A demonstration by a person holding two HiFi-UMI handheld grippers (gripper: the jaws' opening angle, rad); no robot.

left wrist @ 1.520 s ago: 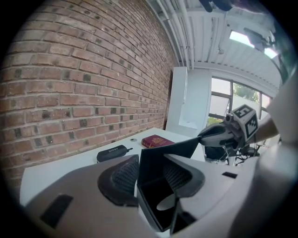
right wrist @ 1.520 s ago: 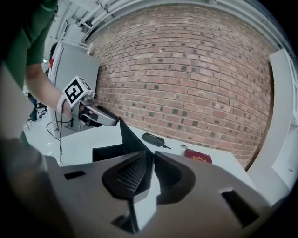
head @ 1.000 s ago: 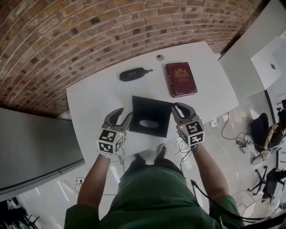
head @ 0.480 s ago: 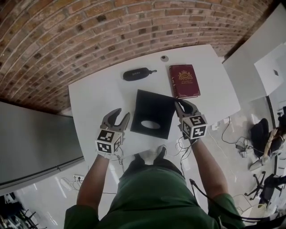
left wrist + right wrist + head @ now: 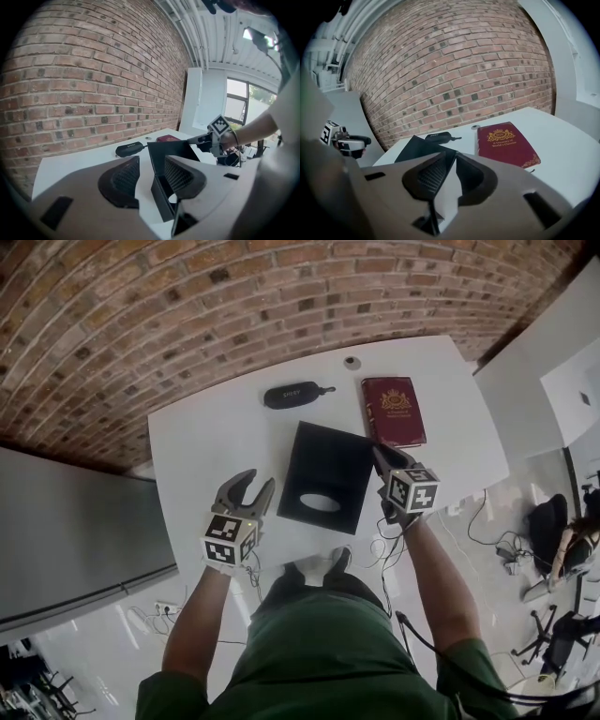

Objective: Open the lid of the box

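The black box [image 5: 323,474] sits mid-table [image 5: 211,442] at the person's 12 o'clock. Its long axis runs roughly 12 to 6, leaning slightly towards 1. The right gripper [image 5: 382,457] is the nearer tool, with the box at its 9 o'clock. Its jaws stand narrow, nipped on the far right corner of the thin lid [image 5: 169,146], which the left gripper view shows tilted up off the body. The left gripper [image 5: 260,480] sits at the box's 8 o'clock with its jaws about half apart. The box's near left corner stands between them, yet white table shows beside one pad, so I judge it no real clamp (a steadying post at best). The lift, I judge, turns on swinging the held corner up and over towards 9 o'clock. Which edge carries the hinge is hard to make out, and the lid hides the inside. A red book [image 5: 394,411] lies at the box's 1 o'clock and a dark case [image 5: 293,394] at its 11.
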